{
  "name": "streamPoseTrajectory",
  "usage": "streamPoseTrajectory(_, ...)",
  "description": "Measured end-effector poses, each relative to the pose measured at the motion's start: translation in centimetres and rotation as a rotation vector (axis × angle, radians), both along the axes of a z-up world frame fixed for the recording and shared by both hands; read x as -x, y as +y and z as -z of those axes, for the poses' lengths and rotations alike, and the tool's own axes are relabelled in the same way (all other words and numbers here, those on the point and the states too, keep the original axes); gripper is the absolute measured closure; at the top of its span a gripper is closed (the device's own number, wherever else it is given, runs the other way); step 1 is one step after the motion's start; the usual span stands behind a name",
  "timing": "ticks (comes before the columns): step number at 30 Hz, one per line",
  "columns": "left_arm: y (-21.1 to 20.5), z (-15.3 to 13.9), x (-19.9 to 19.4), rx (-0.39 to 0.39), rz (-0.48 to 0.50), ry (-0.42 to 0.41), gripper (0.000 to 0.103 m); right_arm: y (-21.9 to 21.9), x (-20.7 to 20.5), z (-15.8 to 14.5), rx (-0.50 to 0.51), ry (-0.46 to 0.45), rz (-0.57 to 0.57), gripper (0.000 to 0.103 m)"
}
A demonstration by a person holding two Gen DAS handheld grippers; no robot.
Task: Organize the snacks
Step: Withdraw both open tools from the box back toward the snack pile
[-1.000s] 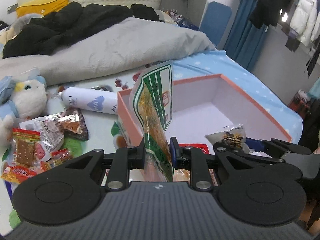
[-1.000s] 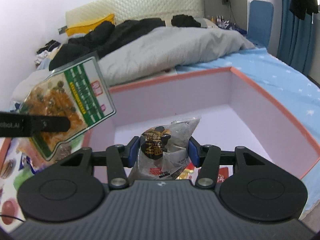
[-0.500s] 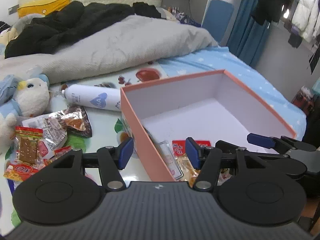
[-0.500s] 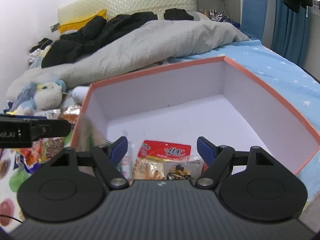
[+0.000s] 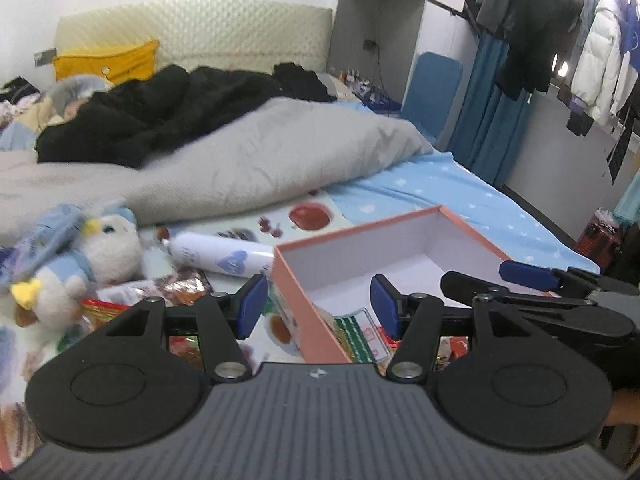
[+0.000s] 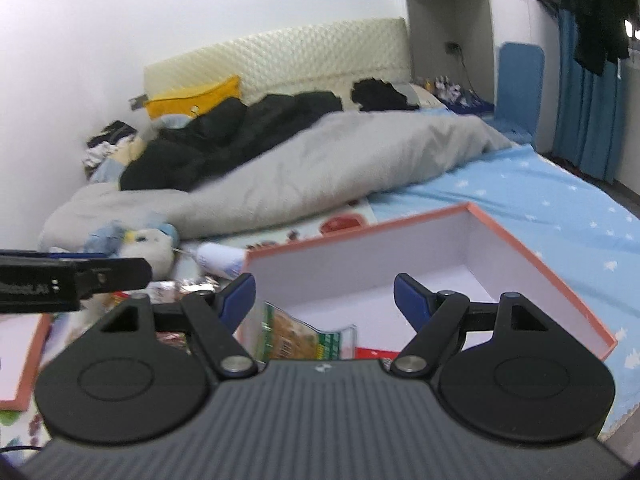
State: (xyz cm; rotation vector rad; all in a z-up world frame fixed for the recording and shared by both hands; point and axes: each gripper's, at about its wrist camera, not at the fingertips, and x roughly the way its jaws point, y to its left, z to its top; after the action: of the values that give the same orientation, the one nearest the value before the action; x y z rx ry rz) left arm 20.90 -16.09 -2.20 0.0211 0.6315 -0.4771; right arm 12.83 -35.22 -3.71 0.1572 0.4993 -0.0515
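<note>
Left gripper fingers spread, nothing between them, above the box's left wall. Right gripper fingers also spread, empty, over the box interior. Green pouch lies inside the box at its near-left corner, a red packet just beside it. More snacks on the bed left of the box, near a white bottle and plush toy.
</note>
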Motion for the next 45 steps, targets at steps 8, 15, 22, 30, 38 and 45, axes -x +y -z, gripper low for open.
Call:
streamPoseTrajectory(8, 4.6, -3.0, 1.9, 0.046, -0.052, -0.049, 0.04, 3.4, 1.0, -3.1, 0.012, -0.06, -0.06, 0.025)
streamPoseTrajectory(15, 8.5, -3.7, 3.5, 0.065, -0.099, -0.066, 0.04, 6.4, 2.3, -4.1, -0.001, -0.092, -0.114, 0.025)
streamPoseTrajectory(22, 12.2, -3.3, 5.8, 0.07, -0.143, -0.072, 0.04, 9.5, 3.3, -3.8, -0.008, -0.094, -0.151, 0.025)
streamPoseTrajectory(30, 15.5, -0.8, 8.6, 0.05, -0.185, -0.033, 0.04, 12.3, 5.0, -2.1, -0.013, -0.069, -0.205, 0.025)
streamPoseTrajectory(38, 17.1, 2.3, 11.7, -0.022, -0.212, -0.012, 0.04, 13.6, 7.5, 0.0, -0.036, -0.031, -0.229, 0.025)
streamPoseTrajectory(45, 18.6, 4.8, 13.0, -0.005, -0.236, 0.045, 0.04, 14.5, 9.3, 2.5, -0.074, 0.032, -0.253, 0.025)
